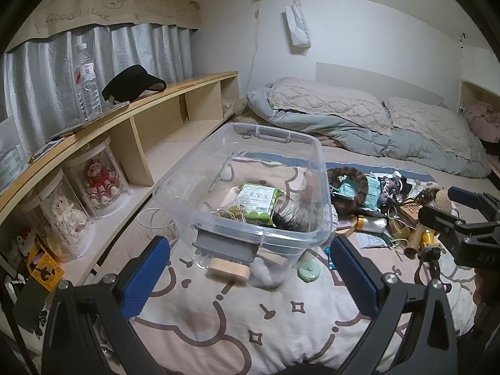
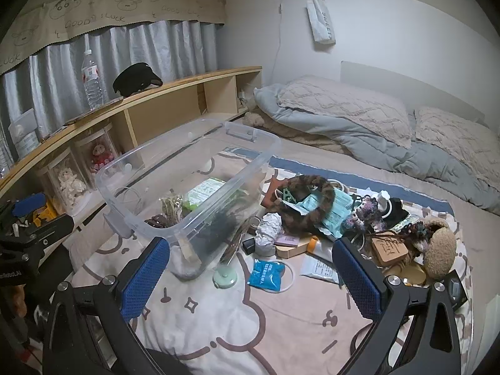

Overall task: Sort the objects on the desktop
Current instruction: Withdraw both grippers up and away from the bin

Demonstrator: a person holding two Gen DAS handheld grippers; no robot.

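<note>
Clutter for sorting lies in a loose heap (image 2: 343,218) on the patterned blanket (image 2: 281,318), just right of a clear plastic bin (image 2: 184,168), and neither gripper carries anything. Nearest the cameras, the left gripper (image 1: 247,268) hangs wide apart in front of the bin, and the right gripper (image 2: 250,268) hangs equally wide, facing the gap between bin and heap. I judge this a pause between picks: some things are already binned, most are not. Closest to the right gripper are a round mint tape measure (image 2: 225,276) and a blue packet (image 2: 265,275) lying flat beside a thin white ring; a next pick would call for lowering over one of these and closing on its edge. Farther back the heap holds a furry brown hoop (image 2: 312,200), a carved wooden block (image 2: 389,250) and a fuzzy tan piece (image 2: 439,253). Inside the bin sit a green pouch (image 1: 256,200), a coil of pale cord (image 1: 232,212) and a black feathery tuft (image 1: 290,218).
</note>
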